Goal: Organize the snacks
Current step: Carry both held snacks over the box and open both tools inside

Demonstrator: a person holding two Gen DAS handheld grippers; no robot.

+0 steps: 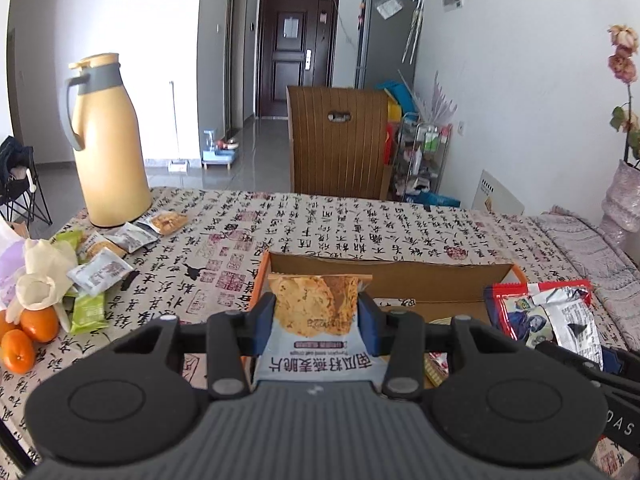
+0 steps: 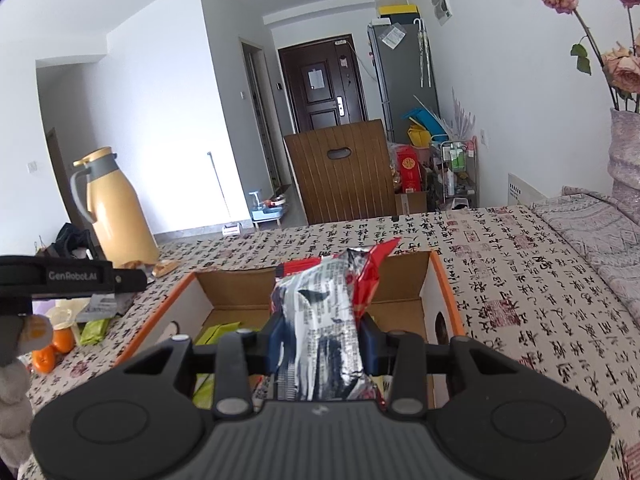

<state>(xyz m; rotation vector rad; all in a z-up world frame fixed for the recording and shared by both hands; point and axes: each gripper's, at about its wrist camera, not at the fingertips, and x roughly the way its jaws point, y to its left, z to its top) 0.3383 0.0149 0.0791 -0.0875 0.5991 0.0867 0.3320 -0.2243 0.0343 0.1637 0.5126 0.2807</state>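
Observation:
My left gripper (image 1: 316, 322) is shut on a grey-blue oat crisp packet (image 1: 314, 300), which stands upright between the blue pads. Just beyond it lies an open cardboard box (image 1: 400, 278) with an orange rim. In the right wrist view my right gripper (image 2: 322, 334) is shut on a crumpled red and silver snack packet (image 2: 320, 300), held over the same box (image 2: 240, 292). Green packets (image 2: 218, 334) lie inside it. The red packet (image 1: 532, 312) also shows at the right of the left wrist view. Several loose snack packets (image 1: 104, 268) lie on the tablecloth to the left.
A tall yellow thermos jug (image 1: 108, 140) stands at the table's far left, with oranges (image 1: 38, 322) and a white bundle nearer the left edge. A wooden chair back (image 1: 340, 140) rises behind the table. A vase of dried roses (image 2: 624, 152) stands at the right.

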